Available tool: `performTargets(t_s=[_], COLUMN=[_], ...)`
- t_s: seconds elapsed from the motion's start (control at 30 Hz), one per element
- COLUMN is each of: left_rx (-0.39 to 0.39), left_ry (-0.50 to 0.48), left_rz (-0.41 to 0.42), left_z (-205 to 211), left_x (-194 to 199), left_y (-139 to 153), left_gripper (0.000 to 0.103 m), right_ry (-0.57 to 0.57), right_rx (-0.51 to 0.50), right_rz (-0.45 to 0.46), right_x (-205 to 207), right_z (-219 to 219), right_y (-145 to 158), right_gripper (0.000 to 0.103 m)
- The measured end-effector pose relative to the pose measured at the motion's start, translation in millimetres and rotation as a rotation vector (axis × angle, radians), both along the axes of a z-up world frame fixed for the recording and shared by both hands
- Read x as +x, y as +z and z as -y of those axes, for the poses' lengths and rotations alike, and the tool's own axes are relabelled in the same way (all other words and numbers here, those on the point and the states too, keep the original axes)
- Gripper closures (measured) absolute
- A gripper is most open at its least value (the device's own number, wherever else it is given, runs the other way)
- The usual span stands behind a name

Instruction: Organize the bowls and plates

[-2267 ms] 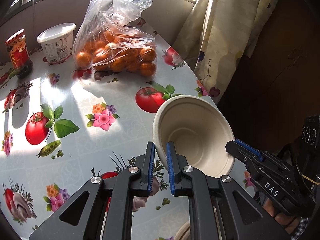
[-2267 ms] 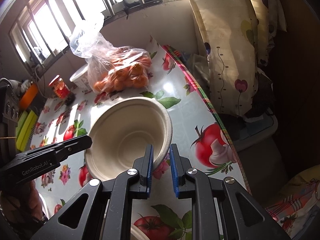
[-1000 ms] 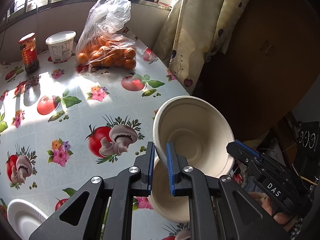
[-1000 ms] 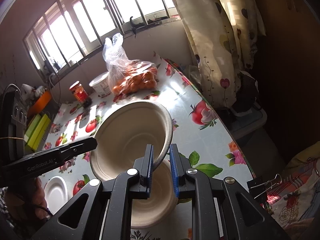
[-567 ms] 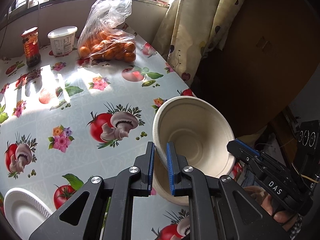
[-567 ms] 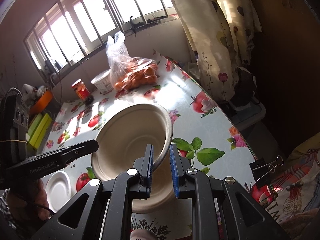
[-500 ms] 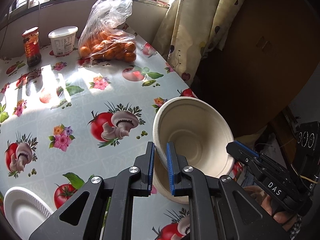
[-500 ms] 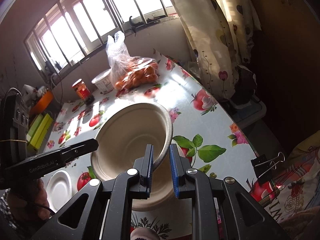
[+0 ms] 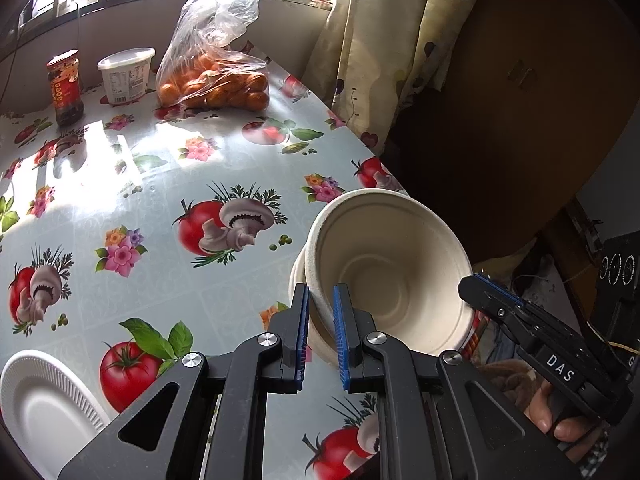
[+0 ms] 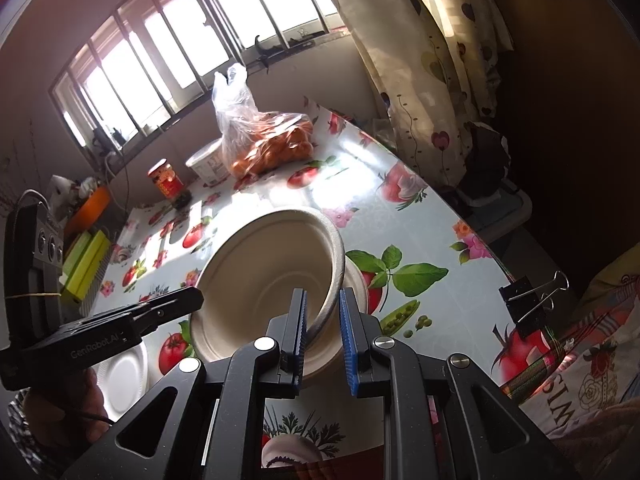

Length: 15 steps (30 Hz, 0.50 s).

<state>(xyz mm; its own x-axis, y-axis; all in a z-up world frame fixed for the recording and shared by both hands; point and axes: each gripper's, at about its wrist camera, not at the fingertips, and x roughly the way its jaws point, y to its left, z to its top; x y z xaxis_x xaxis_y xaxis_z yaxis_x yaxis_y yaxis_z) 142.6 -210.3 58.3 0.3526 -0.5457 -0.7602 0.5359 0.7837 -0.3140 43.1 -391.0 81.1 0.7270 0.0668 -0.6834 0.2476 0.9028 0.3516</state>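
Observation:
A beige paper bowl (image 9: 388, 280) hangs tilted between both grippers. My left gripper (image 9: 320, 332) is shut on its near-left rim. My right gripper (image 10: 323, 328) is shut on the opposite rim and shows in the left wrist view as the right gripper (image 9: 476, 284). In the right wrist view, the bowl (image 10: 272, 280) has the left gripper (image 10: 196, 298) at its far side. Right under it stands a second beige bowl (image 9: 299, 280), seen as the lower bowl (image 10: 358, 284) there; the held bowl sits partly inside it. A white ribbed plate (image 9: 40, 408) lies at the table's near-left.
On the flowered tablecloth (image 9: 160, 184) stand a bag of oranges (image 9: 216, 84), a white tub (image 9: 126, 74) and a red jar (image 9: 66, 86) at the far side. The table edge runs just right of the bowls, with a binder clip (image 10: 532, 296) on it. A curtain (image 9: 380, 40) hangs beyond.
Both grippers have carried the bowl back toward the near table edge and slightly down. It now sits lower over the second bowl. The jaws have stayed shut on its rim.

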Motion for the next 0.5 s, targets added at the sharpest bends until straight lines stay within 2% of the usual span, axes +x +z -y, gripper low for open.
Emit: performTargets(t_s=[0.5], left_rx=[0.019], left_ry=[0.005], left_rz=[-0.018], left_z=[3], left_x=[-1], left_y=[-12], left_gripper=[0.09], right_ry=[-0.004], right_rx=[0.014], right_rz=[-0.029], right_x=[-1], right_z=[1], right_y=[-14], right_gripper=[0.087])
